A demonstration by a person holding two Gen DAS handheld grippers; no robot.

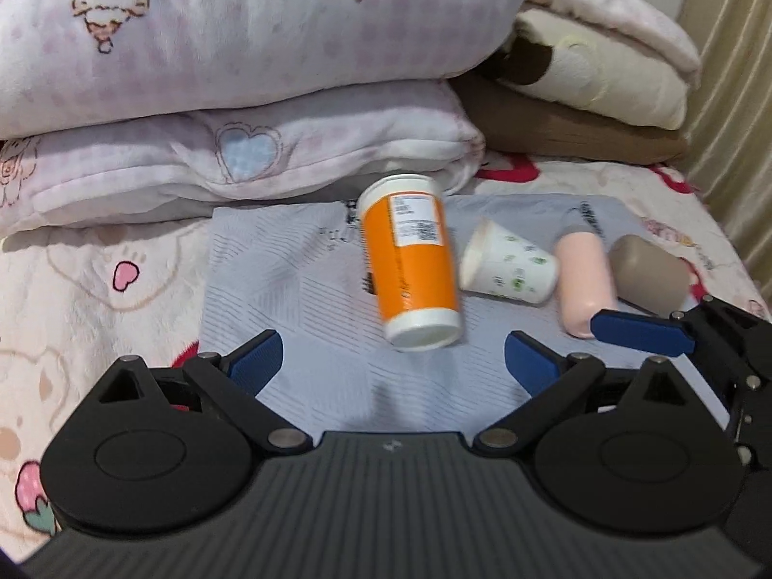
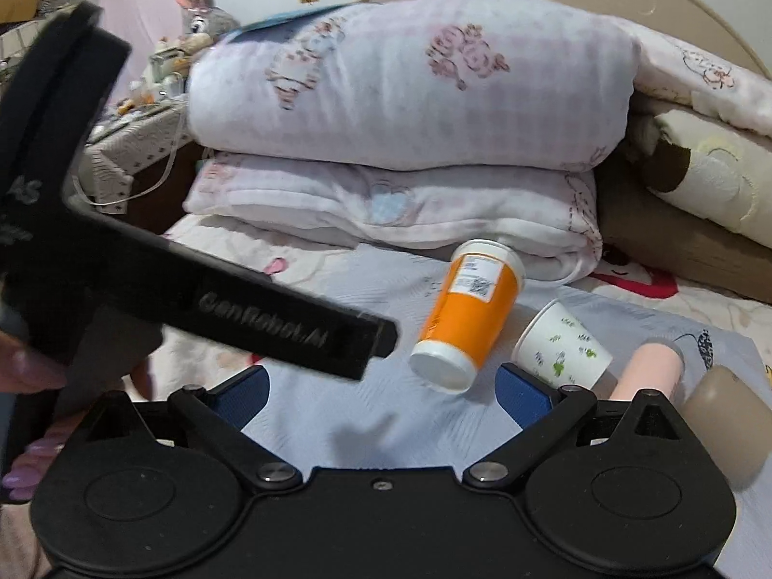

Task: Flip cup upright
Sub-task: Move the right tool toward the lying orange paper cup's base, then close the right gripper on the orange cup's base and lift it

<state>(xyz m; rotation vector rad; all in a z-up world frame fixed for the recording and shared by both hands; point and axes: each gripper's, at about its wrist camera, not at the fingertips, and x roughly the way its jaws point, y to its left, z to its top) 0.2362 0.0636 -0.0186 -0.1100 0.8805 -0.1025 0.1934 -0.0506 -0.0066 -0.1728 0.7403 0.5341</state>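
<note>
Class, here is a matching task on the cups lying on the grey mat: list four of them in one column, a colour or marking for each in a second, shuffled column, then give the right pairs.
Things:
1. tall cup with a printed label
2. small paper cup
3. cup third from the left
4. cup furthest right

Descriptions:
A. plain taupe-brown
B. orange with white ends
C. white with small green leaf prints
D. plain pale pink

Pairs: 1-B, 2-C, 3-D, 4-A. All four lie on their sides on the grey mat.
</note>
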